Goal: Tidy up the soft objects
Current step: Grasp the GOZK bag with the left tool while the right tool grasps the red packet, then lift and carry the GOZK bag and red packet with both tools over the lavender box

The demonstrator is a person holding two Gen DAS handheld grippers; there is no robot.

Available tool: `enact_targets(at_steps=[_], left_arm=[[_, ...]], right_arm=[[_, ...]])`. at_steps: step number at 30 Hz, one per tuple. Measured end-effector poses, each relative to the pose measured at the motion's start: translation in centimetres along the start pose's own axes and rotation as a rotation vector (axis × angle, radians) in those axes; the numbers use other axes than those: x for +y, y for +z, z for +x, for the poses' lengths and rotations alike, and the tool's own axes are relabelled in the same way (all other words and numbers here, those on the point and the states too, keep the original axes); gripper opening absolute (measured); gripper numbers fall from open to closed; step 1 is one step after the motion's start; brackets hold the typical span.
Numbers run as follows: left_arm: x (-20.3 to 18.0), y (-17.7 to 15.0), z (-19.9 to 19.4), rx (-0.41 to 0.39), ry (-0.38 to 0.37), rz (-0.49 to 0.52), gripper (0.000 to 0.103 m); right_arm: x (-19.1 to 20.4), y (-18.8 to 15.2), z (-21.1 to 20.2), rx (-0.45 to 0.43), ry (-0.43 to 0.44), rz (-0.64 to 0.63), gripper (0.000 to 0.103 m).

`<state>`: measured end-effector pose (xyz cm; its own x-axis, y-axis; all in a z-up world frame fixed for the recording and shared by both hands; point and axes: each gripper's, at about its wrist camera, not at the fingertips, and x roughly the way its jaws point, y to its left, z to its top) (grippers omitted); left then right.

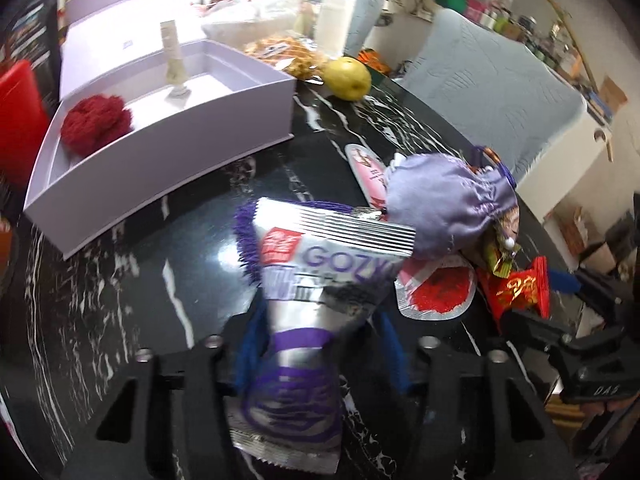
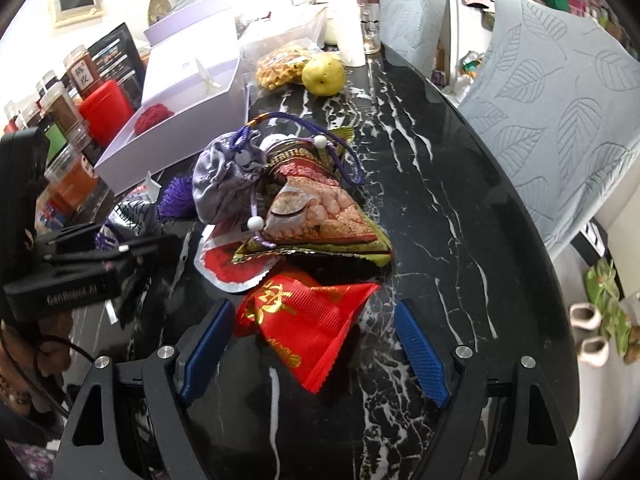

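My left gripper (image 1: 320, 352) is shut on a silver and purple snack packet (image 1: 336, 256), its blue pads pinching the packet's narrow waist above the black marble table (image 1: 120, 280). Beyond it lie a lilac drawstring pouch (image 1: 448, 204), a purple tassel (image 1: 246, 236) and a red and white sachet (image 1: 436, 290). My right gripper (image 2: 312, 352) is open, its blue pads standing either side of a red packet with gold lettering (image 2: 308, 320) without touching it. A green snack bag (image 2: 320, 216) lies under the pouch (image 2: 224, 176). An open white box (image 1: 168, 160) holds a red woolly ball (image 1: 96, 122).
A yellow pear (image 2: 323, 74) and a bag of waffles (image 2: 280, 66) sit behind the box. Jars (image 2: 64, 108) and a red container (image 2: 106, 108) line the table's left side. Grey-covered chairs (image 2: 560, 120) stand along the curved right edge. A white cup (image 2: 348, 20) stands at the back.
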<state>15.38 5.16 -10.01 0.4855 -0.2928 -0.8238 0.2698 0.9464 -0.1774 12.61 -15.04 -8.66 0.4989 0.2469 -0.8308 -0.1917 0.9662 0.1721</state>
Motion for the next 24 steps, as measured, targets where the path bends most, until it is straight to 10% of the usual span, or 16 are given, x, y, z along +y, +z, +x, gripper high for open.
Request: enact_targets(at_steps=[4, 9, 24], left_arm=[[0.7, -0.4, -0.4, 0.007, -0.021, -0.048, 0.035], [0.5, -0.8, -0.7, 0.008, -0.032, -0.062, 0.03], [0.0, -1.1, -4.3, -0.072, -0.053, -0.082, 0.03]], right_arm=[[0.5, -0.1, 0.1, -0.006, 0.007, -0.016, 0.082], [1.2, -0.3, 0.2, -0.024, -0.011, -0.04, 0.054], [1.1, -0.5, -1.0, -0.033, 0.046, -0.004, 0.051]])
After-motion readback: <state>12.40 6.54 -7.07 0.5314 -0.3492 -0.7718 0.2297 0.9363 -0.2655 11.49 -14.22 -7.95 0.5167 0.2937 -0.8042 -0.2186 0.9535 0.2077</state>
